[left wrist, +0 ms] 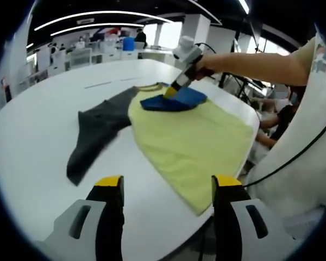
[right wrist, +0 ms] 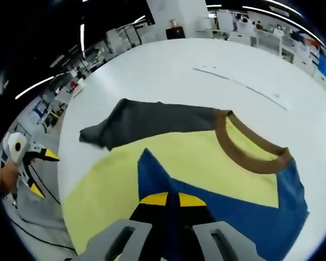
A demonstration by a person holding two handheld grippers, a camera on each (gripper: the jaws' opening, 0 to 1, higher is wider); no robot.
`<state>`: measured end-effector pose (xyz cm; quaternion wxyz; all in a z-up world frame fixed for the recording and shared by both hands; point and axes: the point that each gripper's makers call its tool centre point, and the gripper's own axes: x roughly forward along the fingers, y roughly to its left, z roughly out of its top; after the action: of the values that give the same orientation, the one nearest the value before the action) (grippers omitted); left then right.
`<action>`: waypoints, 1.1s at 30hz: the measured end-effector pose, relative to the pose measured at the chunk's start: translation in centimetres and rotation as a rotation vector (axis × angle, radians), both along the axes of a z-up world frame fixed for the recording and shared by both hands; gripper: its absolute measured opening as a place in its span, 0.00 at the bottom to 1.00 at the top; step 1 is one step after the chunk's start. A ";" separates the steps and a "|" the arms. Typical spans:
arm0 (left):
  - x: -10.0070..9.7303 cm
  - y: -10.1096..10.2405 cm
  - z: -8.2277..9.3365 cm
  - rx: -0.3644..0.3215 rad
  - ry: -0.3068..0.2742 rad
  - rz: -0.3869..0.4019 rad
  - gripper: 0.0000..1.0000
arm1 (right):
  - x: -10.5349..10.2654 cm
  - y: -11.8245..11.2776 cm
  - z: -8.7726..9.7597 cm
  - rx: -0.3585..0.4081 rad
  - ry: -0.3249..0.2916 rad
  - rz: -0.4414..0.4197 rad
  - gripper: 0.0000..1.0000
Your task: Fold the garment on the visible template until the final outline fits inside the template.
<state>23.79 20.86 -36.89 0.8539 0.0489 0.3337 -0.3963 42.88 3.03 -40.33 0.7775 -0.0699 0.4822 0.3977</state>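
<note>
We note first the white table (left wrist: 38,147), large and rounded at its edge, which carries the whole work. On it the garment (left wrist: 190,141) lies spread flat – a shirt with a yellow body, a brown collar (right wrist: 250,157), a grey sleeve (left wrist: 95,130) stretched out to one side, and a blue sleeve (left wrist: 176,100) folded over onto the yellow chest just below the collar.

In the left gripper view, the left gripper (left wrist: 168,187) is held over the near edge of the table, its yellow-tipped jaws spread wide with nothing between them. The garment's hem lies just ahead of it, not touching.

In the same view the right gripper (left wrist: 171,91) reaches in from the right, held by a person's hand (left wrist: 204,68) on a bare forearm, tip down on the blue sleeve near the collar. The right gripper view confirms this – its jaws are pressed together on a fold of the blue sleeve, which rises between the yellow tips, while the rest of that sleeve lies across the yellow body toward the collar

We could not make out any template outline under the garment
</note>
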 end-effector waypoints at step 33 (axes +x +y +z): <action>-0.5 0.0 0.0 -0.002 -0.010 -0.008 0.62 | -7.5 6.1 -1.4 0.014 0.098 0.199 0.00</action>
<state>23.28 20.90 -36.93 0.8540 0.0516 0.3288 -0.3999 35.42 9.15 -41.71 0.7102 -0.0925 0.5073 0.4792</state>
